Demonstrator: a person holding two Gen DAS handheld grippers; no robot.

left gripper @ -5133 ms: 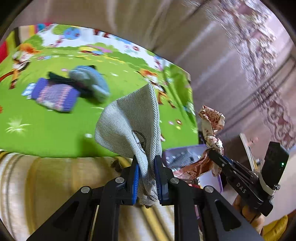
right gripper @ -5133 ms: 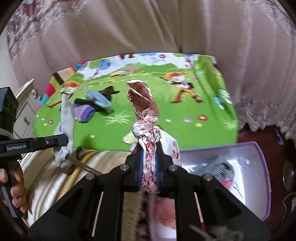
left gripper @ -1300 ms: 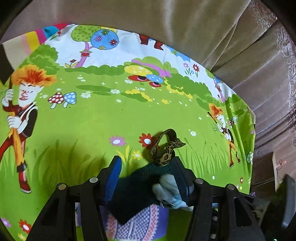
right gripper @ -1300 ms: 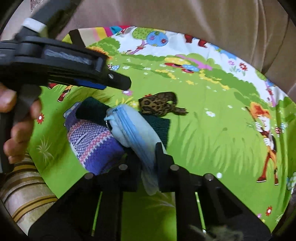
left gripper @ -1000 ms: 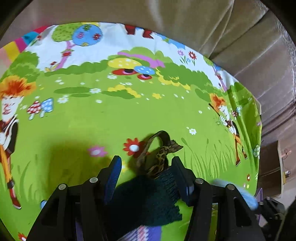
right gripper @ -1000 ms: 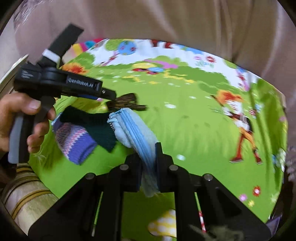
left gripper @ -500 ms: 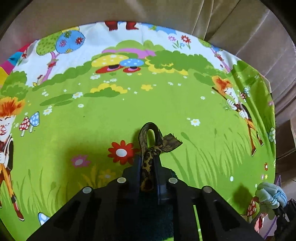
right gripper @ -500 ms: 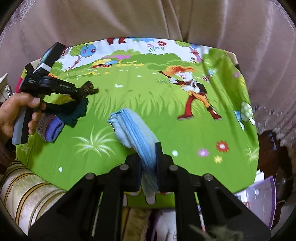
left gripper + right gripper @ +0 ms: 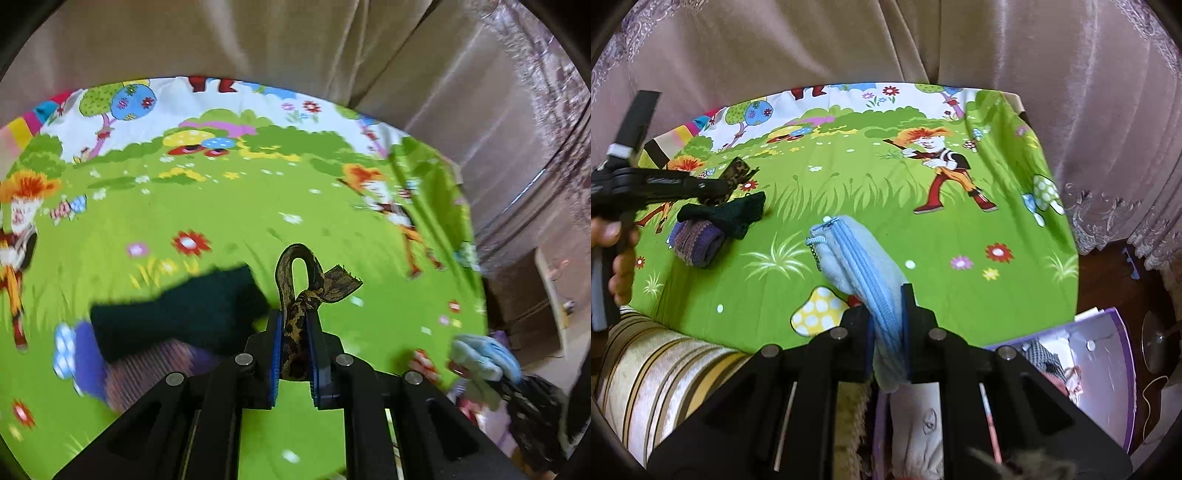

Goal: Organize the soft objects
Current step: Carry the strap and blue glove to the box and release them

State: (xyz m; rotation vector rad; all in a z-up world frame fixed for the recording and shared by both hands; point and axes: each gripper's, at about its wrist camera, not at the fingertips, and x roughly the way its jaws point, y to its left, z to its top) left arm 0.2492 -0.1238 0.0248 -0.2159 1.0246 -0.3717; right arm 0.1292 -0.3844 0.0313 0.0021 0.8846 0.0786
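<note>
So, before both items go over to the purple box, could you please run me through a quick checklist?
1. Left tool clamped on the leopard-print band: ok.
2. Band lifted free of the dark green knit: ok, though the view is blurred.
3. Right tool clamped on the light blue zip pouch: ok.
4. Pouch zipper shut: ok along the visible length.
5. Purple box open with room: cannot tell, already holds cloth.
6. Purple striped knit left on the green sheet: ok, still to collect.

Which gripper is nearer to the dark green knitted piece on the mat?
Left. The left gripper, holding the leopard-print band, is just beside the dark green knitted piece. The right gripper, holding the blue pouch, is farther away.
</note>
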